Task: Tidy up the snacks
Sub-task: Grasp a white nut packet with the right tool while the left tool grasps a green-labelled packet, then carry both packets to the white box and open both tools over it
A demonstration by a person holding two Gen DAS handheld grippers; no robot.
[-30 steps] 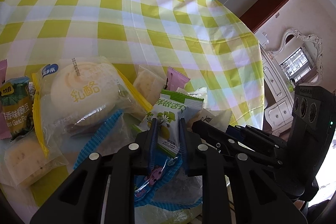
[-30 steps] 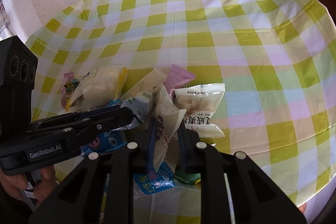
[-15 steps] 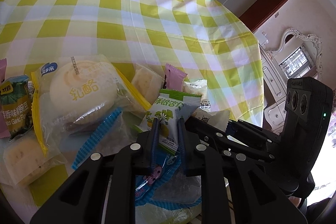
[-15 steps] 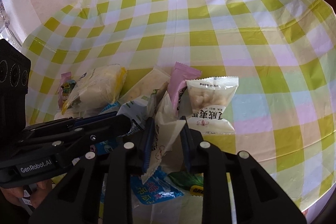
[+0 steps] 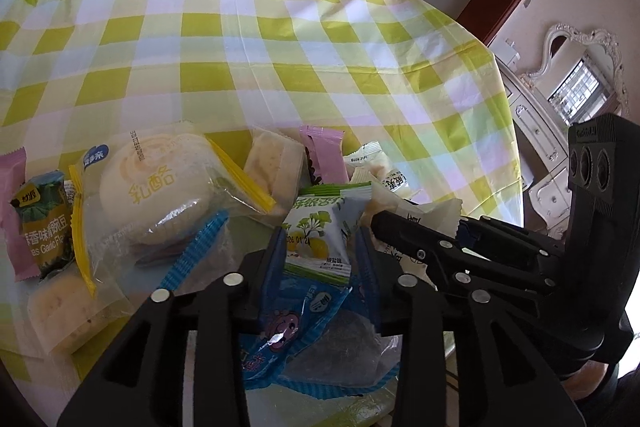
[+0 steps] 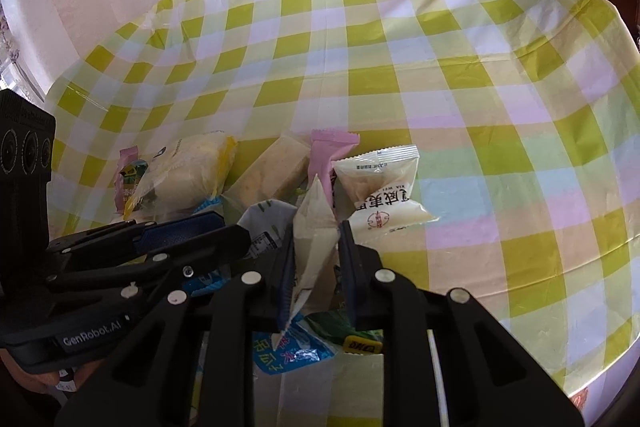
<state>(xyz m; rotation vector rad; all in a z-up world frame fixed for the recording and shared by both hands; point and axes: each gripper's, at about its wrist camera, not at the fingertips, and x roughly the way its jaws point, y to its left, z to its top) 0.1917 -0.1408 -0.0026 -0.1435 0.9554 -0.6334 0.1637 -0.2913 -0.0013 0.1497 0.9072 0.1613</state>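
Two hand-held grippers over a heap of wrapped snacks on a round tabletop [image 6: 460,75] covered with a yellow-green checked plastic cloth. The landmark is the white-and-green foil packet printed with a ginkgo leaf [image 5: 320,235], which lies on top of the near part of the heap.

Left gripper [image 5: 320,247]: the jaws are opening — the ginkgo packet lies between them but is no longer pinched, with a gap visible on each side. Its long axis runs away from the camera, in line with the jaws. Under it lies a blue printed wrapper [image 5: 296,323].

Right gripper [image 6: 314,251]: the jaws are closed on a cream-white paper-like sachet [image 6: 316,227], held edge-on with its point upward, just right of the ginkgo packet.

The coming move is judged to turn on the sachet: it is in the right hand, and open cloth lies beyond and to the right of the heap.

Only the left view shows the round bun in a clear yellow-edged bag [image 5: 156,187] left of the landmark as a printed face; only the right view shows the white peanut packet with red characters [image 6: 384,195] whole — beyond the landmark, just past the sachet.
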